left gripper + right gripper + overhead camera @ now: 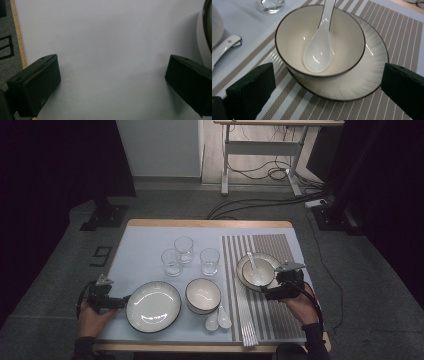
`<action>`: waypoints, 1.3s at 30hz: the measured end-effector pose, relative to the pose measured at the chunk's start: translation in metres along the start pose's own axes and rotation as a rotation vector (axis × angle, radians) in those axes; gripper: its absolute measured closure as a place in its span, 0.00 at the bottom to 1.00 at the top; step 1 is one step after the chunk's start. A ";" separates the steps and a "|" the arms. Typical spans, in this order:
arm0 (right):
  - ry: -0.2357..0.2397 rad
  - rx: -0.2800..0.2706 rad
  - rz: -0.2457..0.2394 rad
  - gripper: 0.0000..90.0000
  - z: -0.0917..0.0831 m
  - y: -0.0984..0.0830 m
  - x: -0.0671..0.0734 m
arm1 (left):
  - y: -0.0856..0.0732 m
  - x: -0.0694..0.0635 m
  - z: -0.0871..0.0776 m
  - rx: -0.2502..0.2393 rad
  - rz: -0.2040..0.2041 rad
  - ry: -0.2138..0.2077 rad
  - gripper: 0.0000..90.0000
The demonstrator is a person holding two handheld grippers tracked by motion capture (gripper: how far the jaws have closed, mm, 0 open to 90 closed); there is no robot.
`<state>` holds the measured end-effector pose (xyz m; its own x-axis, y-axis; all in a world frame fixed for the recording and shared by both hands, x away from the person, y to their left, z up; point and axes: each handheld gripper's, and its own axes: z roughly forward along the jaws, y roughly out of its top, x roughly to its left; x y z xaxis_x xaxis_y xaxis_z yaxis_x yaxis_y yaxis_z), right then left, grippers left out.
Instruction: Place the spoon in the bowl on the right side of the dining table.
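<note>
Just ahead of right hand-held gripper [327,85], jaws wide apart w/ nothing between, sits bowl [320,40] w/ spoon [318,53].

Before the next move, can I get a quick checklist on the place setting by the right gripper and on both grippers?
1. Right gripper open, nothing between its jaws: ok.
2. Bowl sits centred on its plate: ok.
3. Spoon lies inside the bowl, handle over the far rim: ok.
4. Plate rests fully on the striped placemat: ok.
5. Left gripper open over bare table mat, beside the large plate: ok.
6. Whether the right gripper touches the plate's rim: cannot tell.
</note>
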<state>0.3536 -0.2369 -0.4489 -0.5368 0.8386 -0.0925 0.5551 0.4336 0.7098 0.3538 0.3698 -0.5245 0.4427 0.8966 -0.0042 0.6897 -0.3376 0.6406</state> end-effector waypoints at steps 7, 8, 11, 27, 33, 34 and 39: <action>-0.014 0.017 0.003 0.00 0.003 -0.012 0.002 | 0.000 0.000 0.000 0.000 0.001 0.000 0.00; -0.012 0.018 0.005 0.00 0.004 -0.014 0.002 | 0.000 0.000 0.000 0.000 0.001 0.000 0.00; -0.009 0.023 0.017 0.00 0.006 -0.019 0.002 | 0.000 0.000 0.000 0.000 0.001 0.000 0.00; -0.018 0.038 0.074 0.00 0.016 -0.047 0.004 | 0.000 0.000 0.000 0.000 0.001 0.001 0.00; -0.018 0.058 0.082 0.00 0.021 -0.056 0.005 | 0.000 0.000 0.000 0.000 0.001 0.001 0.00; -0.019 0.059 0.085 0.00 0.022 -0.057 0.005 | 0.000 0.000 0.000 0.000 0.001 0.001 0.00; -0.016 0.065 0.098 0.00 0.027 -0.063 0.007 | 0.000 0.000 0.000 0.000 0.001 0.000 0.00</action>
<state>0.3323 -0.2499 -0.5128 -0.4681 0.8829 -0.0368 0.6443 0.3695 0.6696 0.3537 0.3698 -0.5244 0.4430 0.8965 -0.0033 0.6893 -0.3382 0.6406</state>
